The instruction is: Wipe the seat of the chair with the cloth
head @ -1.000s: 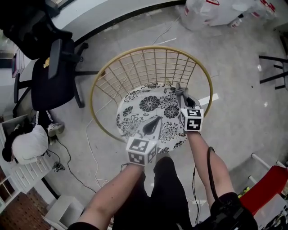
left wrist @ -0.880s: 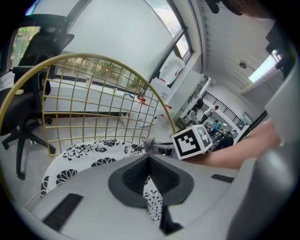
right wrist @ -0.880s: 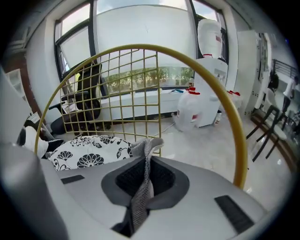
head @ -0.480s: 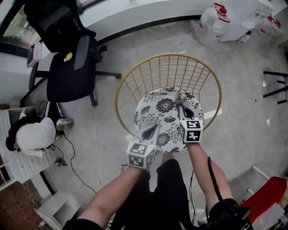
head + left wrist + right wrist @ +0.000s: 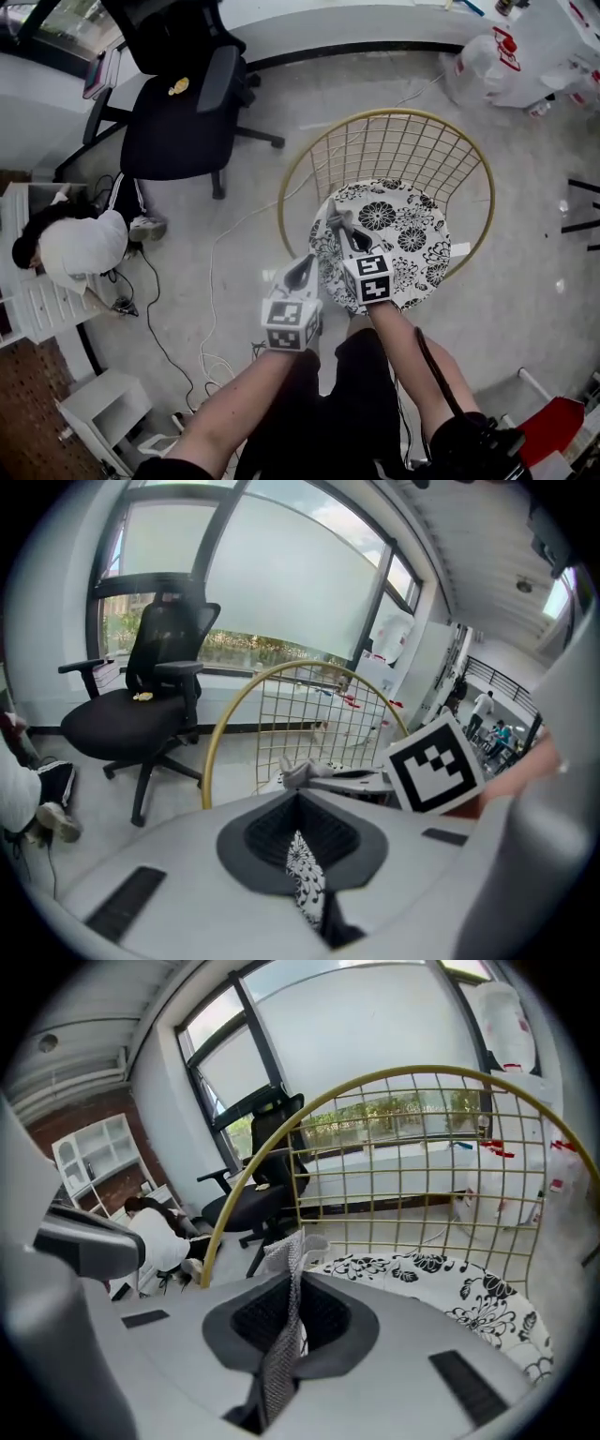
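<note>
On the seat (image 5: 412,239), right tongs (image 5: 336,218) slid cloth (image 5: 277,1358) leftward

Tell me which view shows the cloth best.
The right gripper view: the mesh cloth sits close up, pinched in the jaws of the right gripper. Head view and left gripper view show only a small bunch at its tip.

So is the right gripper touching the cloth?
Touching. In the right gripper view, the right gripper has its jaws shut on the grey mesh cloth, which sticks out past them.
</note>
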{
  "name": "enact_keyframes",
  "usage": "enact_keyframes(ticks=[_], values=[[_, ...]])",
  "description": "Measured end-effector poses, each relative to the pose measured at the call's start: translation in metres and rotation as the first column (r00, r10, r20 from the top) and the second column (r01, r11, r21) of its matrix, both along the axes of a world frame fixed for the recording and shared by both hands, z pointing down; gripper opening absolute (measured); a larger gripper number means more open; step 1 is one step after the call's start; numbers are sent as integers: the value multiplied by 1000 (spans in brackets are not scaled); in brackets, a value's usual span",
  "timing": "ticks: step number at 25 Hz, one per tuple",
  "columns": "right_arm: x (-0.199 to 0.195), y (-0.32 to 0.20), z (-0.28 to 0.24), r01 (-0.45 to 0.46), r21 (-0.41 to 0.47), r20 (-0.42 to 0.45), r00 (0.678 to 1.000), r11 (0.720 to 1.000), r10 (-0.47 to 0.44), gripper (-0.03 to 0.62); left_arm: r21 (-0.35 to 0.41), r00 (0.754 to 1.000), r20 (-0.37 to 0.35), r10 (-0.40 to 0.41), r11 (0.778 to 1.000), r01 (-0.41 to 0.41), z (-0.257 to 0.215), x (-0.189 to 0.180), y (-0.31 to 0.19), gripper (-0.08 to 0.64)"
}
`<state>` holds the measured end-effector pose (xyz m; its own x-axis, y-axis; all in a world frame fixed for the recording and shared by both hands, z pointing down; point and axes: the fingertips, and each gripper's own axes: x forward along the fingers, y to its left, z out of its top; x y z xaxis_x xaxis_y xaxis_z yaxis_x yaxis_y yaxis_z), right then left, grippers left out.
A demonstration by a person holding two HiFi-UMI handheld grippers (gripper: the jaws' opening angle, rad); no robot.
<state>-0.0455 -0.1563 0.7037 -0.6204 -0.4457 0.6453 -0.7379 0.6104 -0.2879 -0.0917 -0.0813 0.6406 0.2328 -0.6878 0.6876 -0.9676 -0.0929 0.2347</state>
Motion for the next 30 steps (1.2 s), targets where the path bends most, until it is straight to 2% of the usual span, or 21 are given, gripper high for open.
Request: enact_keyframes(ticks=[10,14,16,22,26,30], values=[[-50,38,39,101,-82,11,995,991,-100,21,-43,998,-30,-63,997,62,18,-18,29,8],[-52,41,58,95,-91,-3,995,991,-95,21,-54,999,2,-40,998,40,28,-18,34,8],[-48,41,66,82,-103,-6,997,991,-83,21,-57,1000,13,-18,998,19,31,-15,34,8],[-23,30,82,47,-130,-6,999,990,-49,21,-57,999,-25,-20,998,19,38,4,25,8],[10,21,93,8,-146,-41,999,989,-15,21,-47,998,-67,17,999,-20,39,33,12,8],[46,13,104,-45,-160,-69,997,986,34,21,-56,997,-70,37,998,-41,43,57,1,8]])
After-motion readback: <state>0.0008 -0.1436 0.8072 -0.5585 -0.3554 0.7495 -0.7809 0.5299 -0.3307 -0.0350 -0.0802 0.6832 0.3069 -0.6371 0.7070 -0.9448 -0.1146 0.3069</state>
